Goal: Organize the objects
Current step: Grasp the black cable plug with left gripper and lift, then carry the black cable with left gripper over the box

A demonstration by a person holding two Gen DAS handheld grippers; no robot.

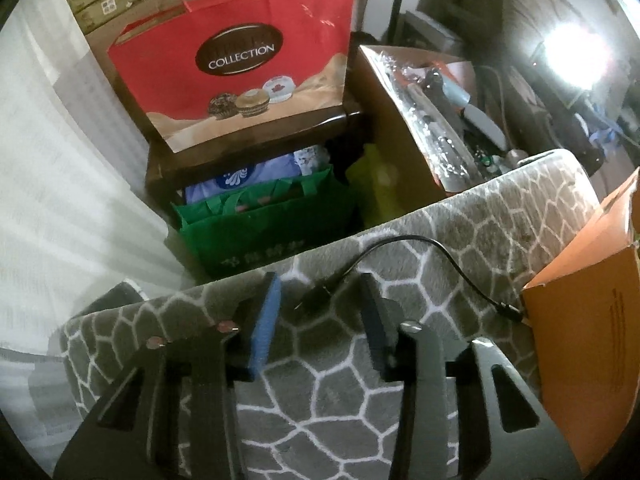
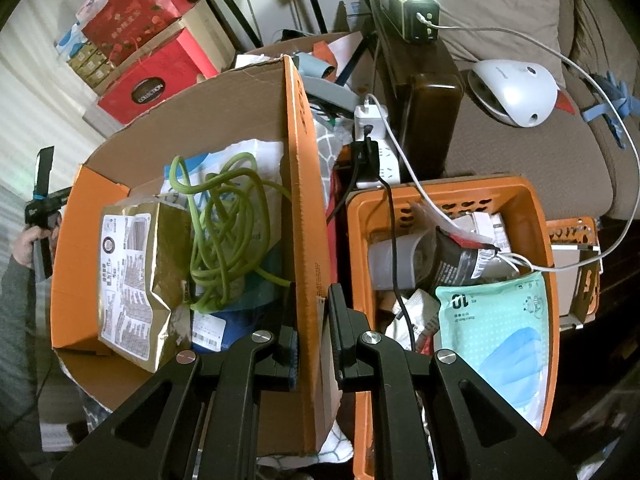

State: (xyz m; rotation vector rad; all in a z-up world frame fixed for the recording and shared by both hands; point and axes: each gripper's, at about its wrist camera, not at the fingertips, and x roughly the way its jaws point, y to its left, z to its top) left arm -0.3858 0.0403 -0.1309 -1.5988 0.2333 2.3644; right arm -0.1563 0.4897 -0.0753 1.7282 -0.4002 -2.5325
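Note:
My left gripper [image 1: 320,280] hangs open over a grey mat [image 1: 320,380] with a white web pattern. A short black cable [image 1: 420,242] lies on the mat. Its near plug [image 1: 316,295] sits between my blue pads [image 1: 266,320], and neither pad touches it. An orange cardboard box [image 1: 580,340] stands at the mat's right edge. My right gripper [image 2: 313,290] is shut on that box's upright wall [image 2: 306,200]. Inside the box lie a green cord [image 2: 224,232] and a gold packet [image 2: 132,276]. The left gripper [image 2: 42,200] shows at the far left of the right wrist view, held by a hand.
An orange plastic basket [image 2: 538,216] with a mask pack [image 2: 492,332] stands right of the box. A white power strip [image 2: 390,160] trails cables behind it. Beyond the mat are a green tote [image 1: 256,232], a red paper bag [image 1: 240,60] and a cluttered brown carton [image 1: 396,152].

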